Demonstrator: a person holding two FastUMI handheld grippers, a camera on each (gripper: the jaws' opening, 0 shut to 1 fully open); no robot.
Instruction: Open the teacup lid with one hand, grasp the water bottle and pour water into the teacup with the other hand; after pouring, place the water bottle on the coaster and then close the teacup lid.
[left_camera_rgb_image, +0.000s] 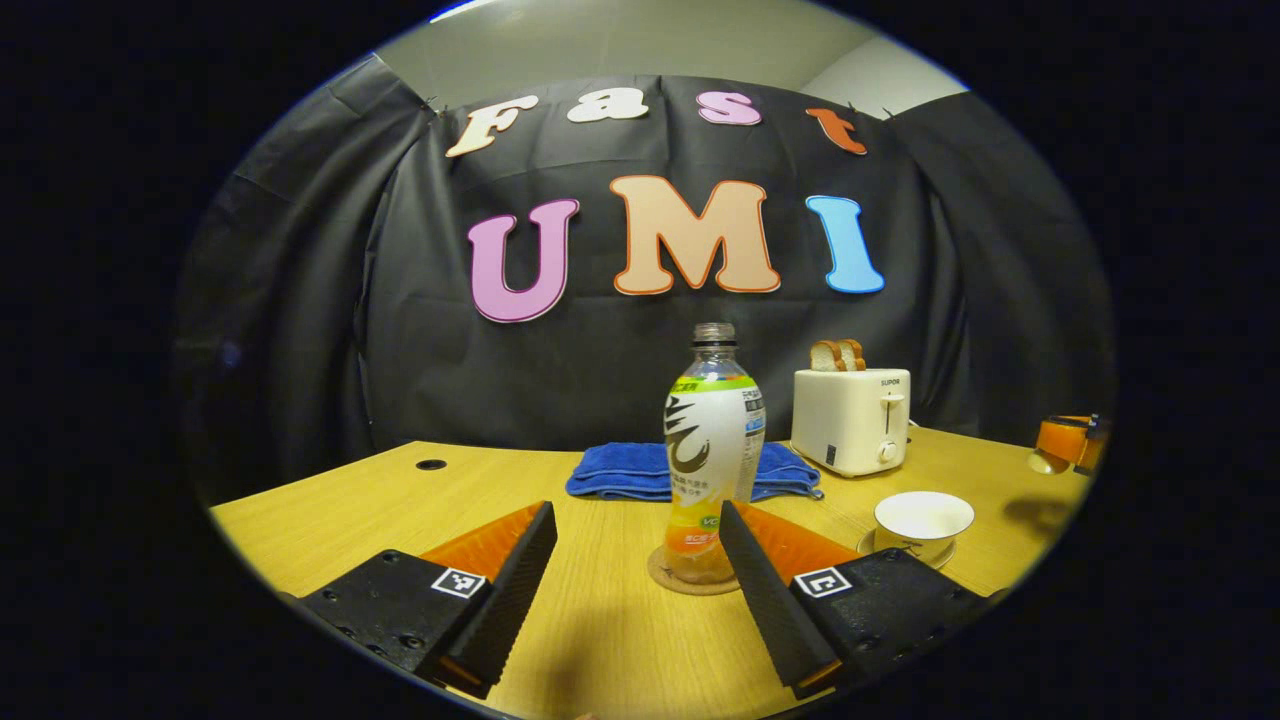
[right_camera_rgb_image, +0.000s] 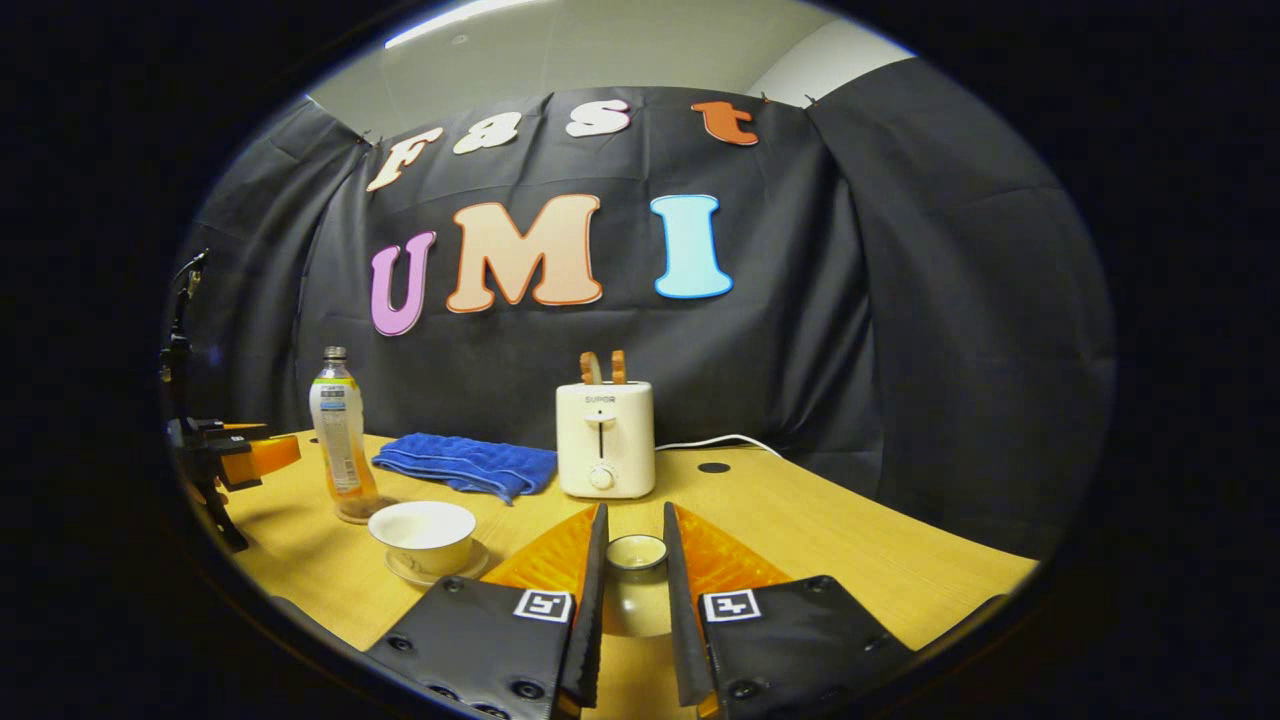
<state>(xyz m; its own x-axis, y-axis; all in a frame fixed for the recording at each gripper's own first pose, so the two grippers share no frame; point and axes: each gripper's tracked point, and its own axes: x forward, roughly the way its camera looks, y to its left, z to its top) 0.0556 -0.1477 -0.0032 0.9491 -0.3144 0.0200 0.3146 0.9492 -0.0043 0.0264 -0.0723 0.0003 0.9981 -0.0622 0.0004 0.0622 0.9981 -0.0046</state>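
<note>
The water bottle (left_camera_rgb_image: 712, 455) is seen upright on its coaster (left_camera_rgb_image: 690, 578), just beyond the left gripper (left_camera_rgb_image: 640, 560), whose jaws are spread wide and hold nothing. The uncovered teacup (left_camera_rgb_image: 922, 522) sits to their right, a blue towel (left_camera_rgb_image: 640, 470) and toaster (left_camera_rgb_image: 852, 420) behind. The teacup lid (right_camera_rgb_image: 636, 585) is pinched between the right gripper (right_camera_rgb_image: 636, 590)'s narrow jaws.

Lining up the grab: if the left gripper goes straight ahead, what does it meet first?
Probably the water bottle on its coaster, sitting just right of centre between the open left gripper fingers; depth is unclear.
</note>
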